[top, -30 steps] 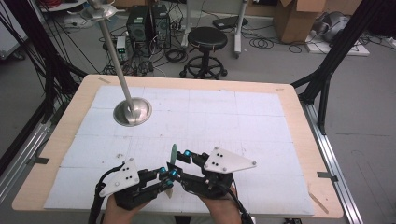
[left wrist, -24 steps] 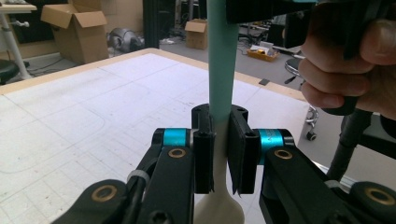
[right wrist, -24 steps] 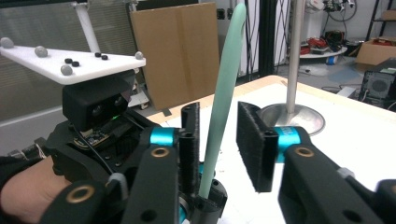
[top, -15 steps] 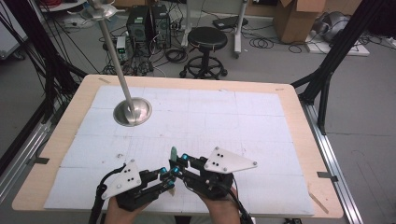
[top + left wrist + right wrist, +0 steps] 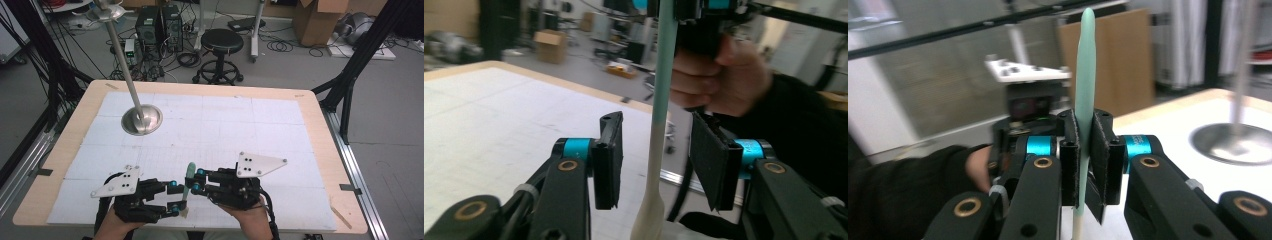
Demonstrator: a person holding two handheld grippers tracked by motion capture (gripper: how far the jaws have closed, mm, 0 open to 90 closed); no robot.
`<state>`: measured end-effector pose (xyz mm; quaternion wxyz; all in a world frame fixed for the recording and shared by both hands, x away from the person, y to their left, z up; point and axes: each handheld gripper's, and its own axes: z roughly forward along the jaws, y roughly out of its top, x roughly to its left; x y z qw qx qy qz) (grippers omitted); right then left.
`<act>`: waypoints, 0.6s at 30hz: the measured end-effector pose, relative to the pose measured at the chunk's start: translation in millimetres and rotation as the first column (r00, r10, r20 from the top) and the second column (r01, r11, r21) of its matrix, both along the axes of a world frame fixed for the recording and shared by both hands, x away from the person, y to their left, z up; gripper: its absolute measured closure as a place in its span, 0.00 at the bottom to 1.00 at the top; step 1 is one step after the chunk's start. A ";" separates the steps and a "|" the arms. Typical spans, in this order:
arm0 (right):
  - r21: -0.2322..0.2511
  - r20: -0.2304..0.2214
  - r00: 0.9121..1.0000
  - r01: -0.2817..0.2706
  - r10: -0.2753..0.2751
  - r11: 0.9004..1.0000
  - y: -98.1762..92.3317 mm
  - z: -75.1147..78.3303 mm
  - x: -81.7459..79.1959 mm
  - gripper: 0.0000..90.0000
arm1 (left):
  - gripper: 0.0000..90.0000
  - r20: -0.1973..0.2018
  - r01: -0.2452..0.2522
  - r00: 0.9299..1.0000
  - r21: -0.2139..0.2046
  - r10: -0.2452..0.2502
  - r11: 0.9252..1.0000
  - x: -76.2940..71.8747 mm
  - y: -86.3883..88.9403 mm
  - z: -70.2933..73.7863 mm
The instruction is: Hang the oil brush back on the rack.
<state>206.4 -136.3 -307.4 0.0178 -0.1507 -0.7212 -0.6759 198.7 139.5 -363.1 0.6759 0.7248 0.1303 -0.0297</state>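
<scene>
Spatula (image 5: 188, 182): one, mint-green with a pale handle, upright near the table's front edge, between the two grippers; its lower end is cut off in both gripper views.
Right gripper (image 5: 1087, 150): jaws clamped tight on the spatula's green blade.
Left gripper (image 5: 659, 160): jaws have just been opening; the pale handle stands between the pads, touching neither.
Hands: two, partly cut off at the front edge.
Table (image 5: 310, 165): one, white gridded top.
Metal stand (image 5: 142, 119): one, well beyond the spatula, pole top blurred.
</scene>
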 end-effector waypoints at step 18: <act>0.059 -0.012 0.997 -0.079 0.079 0.995 -0.7 -12.2 6.8 0.60 | 0.93 0.023 0.008 1.000 0.047 -0.009 0.999 -1.6 -3.8 -5.4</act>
